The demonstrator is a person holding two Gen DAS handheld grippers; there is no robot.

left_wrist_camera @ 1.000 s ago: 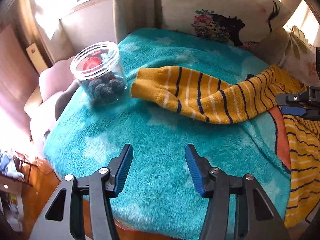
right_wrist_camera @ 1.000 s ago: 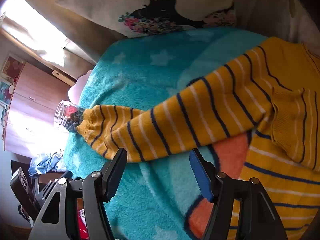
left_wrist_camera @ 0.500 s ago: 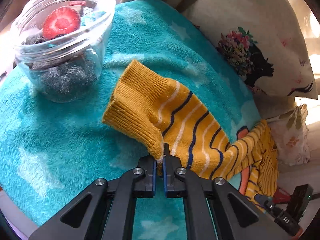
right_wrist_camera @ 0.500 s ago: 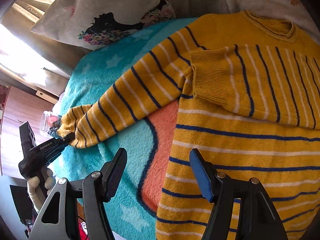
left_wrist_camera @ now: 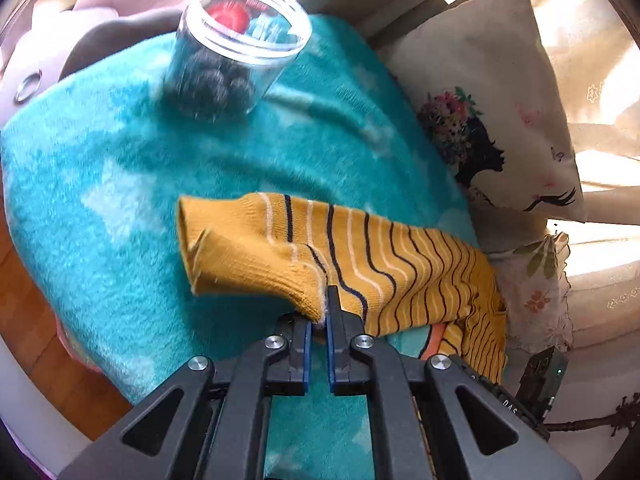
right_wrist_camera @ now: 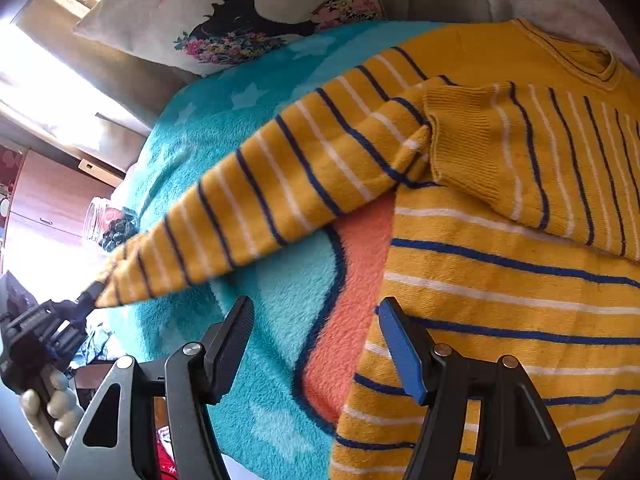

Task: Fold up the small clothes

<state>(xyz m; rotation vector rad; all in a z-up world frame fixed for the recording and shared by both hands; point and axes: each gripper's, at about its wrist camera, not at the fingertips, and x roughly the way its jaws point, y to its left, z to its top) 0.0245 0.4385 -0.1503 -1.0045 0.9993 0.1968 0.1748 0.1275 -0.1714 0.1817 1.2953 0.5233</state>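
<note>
A small yellow sweater [right_wrist_camera: 520,280] with navy and white stripes lies on a teal fleece blanket [right_wrist_camera: 256,352]. One sleeve [right_wrist_camera: 532,160] is folded across its chest. The other sleeve [left_wrist_camera: 320,248] stretches out to the left. My left gripper [left_wrist_camera: 318,316] is shut on the edge of that sleeve near its cuff and holds it lifted off the blanket; it also shows in the right wrist view [right_wrist_camera: 86,296]. My right gripper [right_wrist_camera: 316,340] is open and empty, above the blanket next to the sweater's left side.
A clear jar [left_wrist_camera: 236,52] with dark balls stands on the blanket's far left corner. A printed pillow [left_wrist_camera: 492,100] leans behind the blanket. The blanket's edge drops to a wood floor [left_wrist_camera: 60,372] on the left.
My left gripper closed on the sleeve near its cuff, then lifted and pulled it away from the jar. My right gripper moved over the sweater body and stayed open.
</note>
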